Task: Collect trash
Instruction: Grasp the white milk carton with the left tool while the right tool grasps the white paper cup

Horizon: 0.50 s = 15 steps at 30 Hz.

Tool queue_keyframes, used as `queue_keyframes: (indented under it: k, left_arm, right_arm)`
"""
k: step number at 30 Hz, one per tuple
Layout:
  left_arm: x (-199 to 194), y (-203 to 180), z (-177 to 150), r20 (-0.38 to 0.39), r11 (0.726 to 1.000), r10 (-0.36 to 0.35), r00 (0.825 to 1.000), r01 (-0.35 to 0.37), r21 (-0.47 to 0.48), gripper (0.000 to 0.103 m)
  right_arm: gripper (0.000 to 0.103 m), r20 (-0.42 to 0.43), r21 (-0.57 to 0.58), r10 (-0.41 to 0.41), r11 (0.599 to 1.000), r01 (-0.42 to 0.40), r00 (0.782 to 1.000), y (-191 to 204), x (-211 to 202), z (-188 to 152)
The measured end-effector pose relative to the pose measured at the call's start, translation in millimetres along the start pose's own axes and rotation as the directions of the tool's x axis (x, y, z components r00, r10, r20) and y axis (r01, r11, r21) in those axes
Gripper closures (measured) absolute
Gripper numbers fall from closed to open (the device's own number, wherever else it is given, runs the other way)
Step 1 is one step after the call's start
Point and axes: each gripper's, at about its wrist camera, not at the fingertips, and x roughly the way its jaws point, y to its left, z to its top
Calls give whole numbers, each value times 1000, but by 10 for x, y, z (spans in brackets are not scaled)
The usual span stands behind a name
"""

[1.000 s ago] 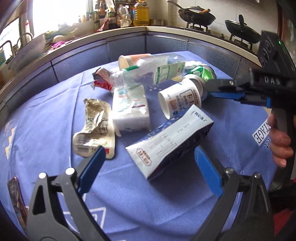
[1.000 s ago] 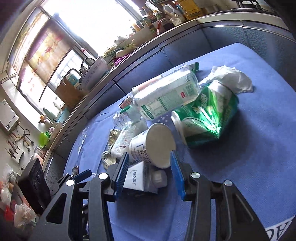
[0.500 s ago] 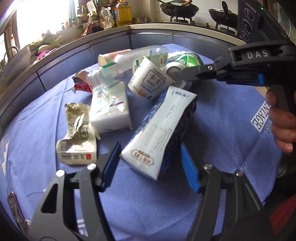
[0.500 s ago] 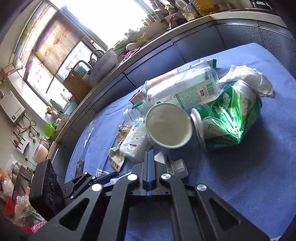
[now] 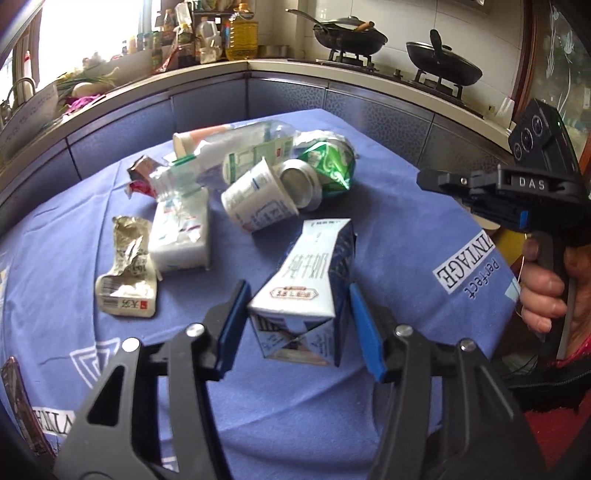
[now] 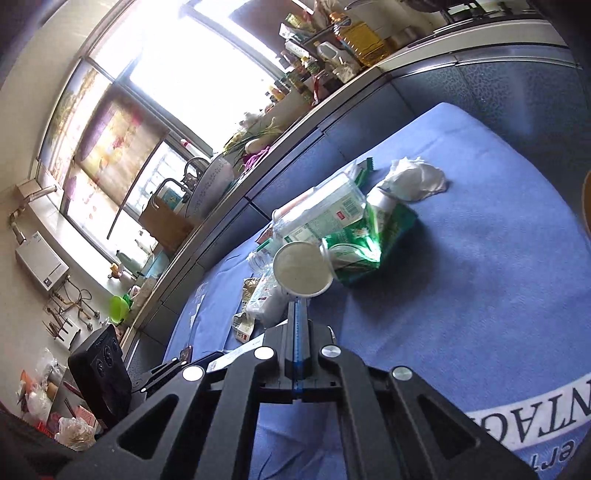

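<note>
My left gripper [image 5: 297, 325] is shut on a white-and-blue milk carton [image 5: 308, 291] and holds it up over the blue tablecloth [image 5: 388, 229]. My right gripper [image 6: 300, 308] is shut with nothing between its fingers and hangs above the table's right side; it shows in the left wrist view [image 5: 428, 180]. A white paper cup [image 6: 303, 275] lies on its side just beyond its tips; it also shows in the left wrist view [image 5: 258, 201]. Behind the cup lie a clear plastic bottle [image 5: 229, 162], a crushed green can [image 5: 325, 166] and a pink-rimmed cup [image 5: 199, 138].
A white tissue pack [image 5: 181, 232], a crumpled foil wrapper [image 5: 129, 269] and a red wrapper [image 5: 140, 177] lie left of the pile. A white crumpled tissue [image 6: 415, 177] lies beyond the can. Kitchen counters with pans [image 5: 349, 35] and bottles ring the table.
My left gripper closed on the milk carton and lifted it off the cloth. My right gripper shut, tipped the paper cup and drew back from the pile; the cup now lies free.
</note>
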Motion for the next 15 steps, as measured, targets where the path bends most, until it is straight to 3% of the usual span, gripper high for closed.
queue_keyframes:
  k: [7, 15]
  left_arm:
    - [213, -395, 297, 6, 995, -74, 997, 73, 66, 51]
    - [590, -602, 286, -63, 988, -79, 995, 86, 132, 52]
  right_arm:
    - [103, 72, 94, -59, 994, 52, 996, -470, -380, -7]
    - [103, 36, 188, -67, 980, 60, 997, -773, -325, -95]
